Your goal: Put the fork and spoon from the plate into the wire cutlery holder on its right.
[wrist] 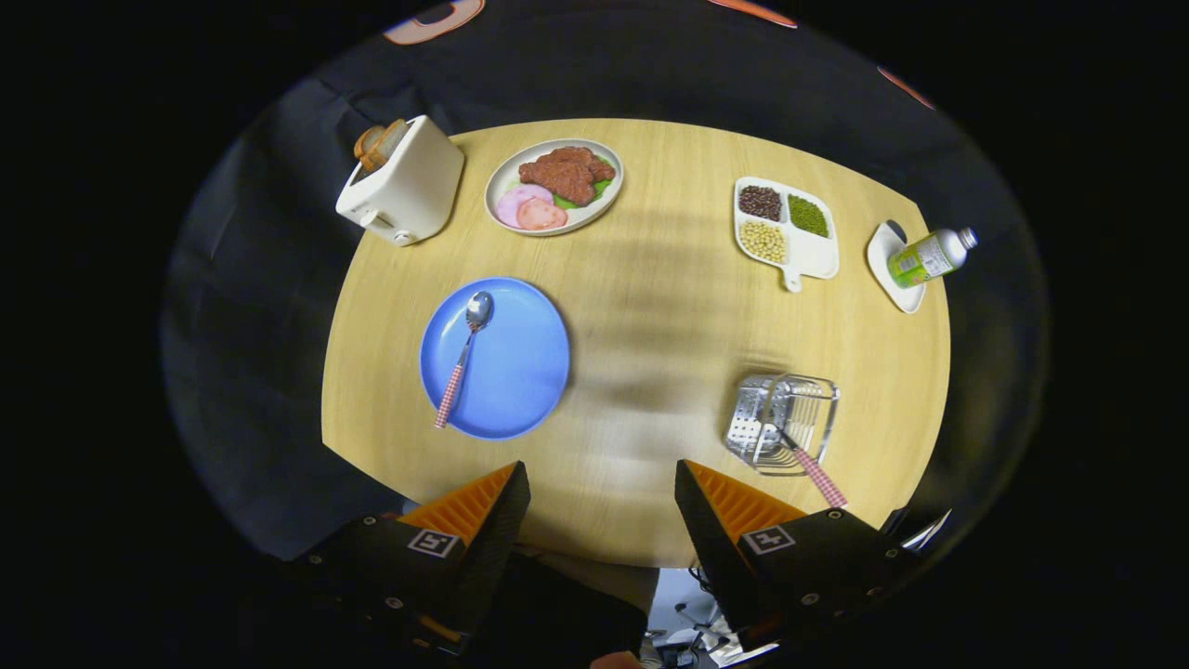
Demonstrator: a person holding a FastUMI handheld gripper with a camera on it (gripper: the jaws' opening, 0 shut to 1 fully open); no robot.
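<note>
Gripper (602,488) held high over the near table edge, fingers wide apart, nothing between them.

Blue plate (529,372) sits at about ten o'clock from the fingertips, one spoon (464,358) on it — bowl pointing away, checked handle toward the near rim. Wire cutlery holder (782,423) stands at about two o'clock, just ahead of the right finger, with one checked-handled utensil (817,474) already leaning in it; by the task, likely the fork.

Step in hand, as judged: fetch the spoon. Best done by coming down over the handle, fingers straddling it crosswise, closing near mid-handle so it lifts level — then carrying it over to the holder.

Count: one plate, one spoon, one holder, one utensil stowed.
</note>
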